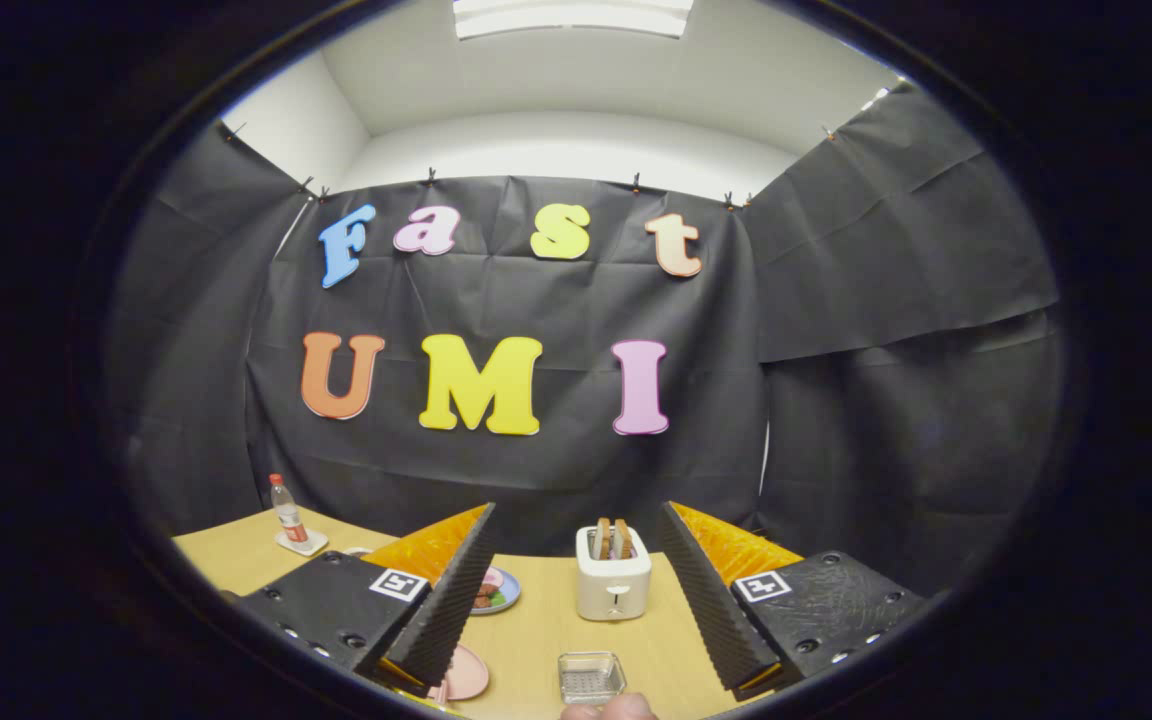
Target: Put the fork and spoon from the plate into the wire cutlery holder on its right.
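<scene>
The tongs [576, 600] hover spread and empty above the square wire cutlery holder [591, 677] on the tan table [546, 625], likely poised to begin.

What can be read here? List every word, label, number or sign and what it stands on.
Bottle label: too small to read.
Square markers on the gripper: coded patterns, no words.
Toaster: no legible marking.
The fingers stand open, with the toaster beyond them.

Claw [576, 600] agape above wire holder [591, 677]
</scene>
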Tool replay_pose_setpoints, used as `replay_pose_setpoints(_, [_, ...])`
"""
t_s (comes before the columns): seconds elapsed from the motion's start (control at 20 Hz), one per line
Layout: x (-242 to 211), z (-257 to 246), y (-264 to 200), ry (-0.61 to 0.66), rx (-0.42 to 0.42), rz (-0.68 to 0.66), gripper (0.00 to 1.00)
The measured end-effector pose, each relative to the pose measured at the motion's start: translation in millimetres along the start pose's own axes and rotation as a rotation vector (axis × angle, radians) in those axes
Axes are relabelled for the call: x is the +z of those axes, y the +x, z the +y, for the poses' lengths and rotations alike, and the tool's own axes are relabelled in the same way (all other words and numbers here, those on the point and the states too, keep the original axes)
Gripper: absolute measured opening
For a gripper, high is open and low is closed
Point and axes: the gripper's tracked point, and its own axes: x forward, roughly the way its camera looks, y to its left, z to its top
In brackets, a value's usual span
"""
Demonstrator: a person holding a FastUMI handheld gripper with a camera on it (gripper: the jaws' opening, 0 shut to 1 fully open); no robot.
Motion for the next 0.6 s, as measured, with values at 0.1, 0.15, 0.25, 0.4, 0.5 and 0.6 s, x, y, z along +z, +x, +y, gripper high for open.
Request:
replay_pose_setpoints(0.1, [-6, 5, 1, 0.001, 0.017, 0.012, 0.95])
replay_pose_setpoints(0.15, [-11, 9, 0, 0.0, 0.027, 0.025, 0.95])
replay_pose_setpoints(0.25, [-26, 19, -2, -0.005, 0.048, 0.068, 0.95])
replay_pose_setpoints(0.4, [-57, 38, -2, -0.017, 0.079, 0.149, 0.95])
replay_pose_setpoints(0.5, [-91, 58, -5, -0.02, 0.116, 0.24, 0.96])
replay_pose_setpoints(0.6, [-130, 81, -9, -0.017, 0.164, 0.351, 0.96])
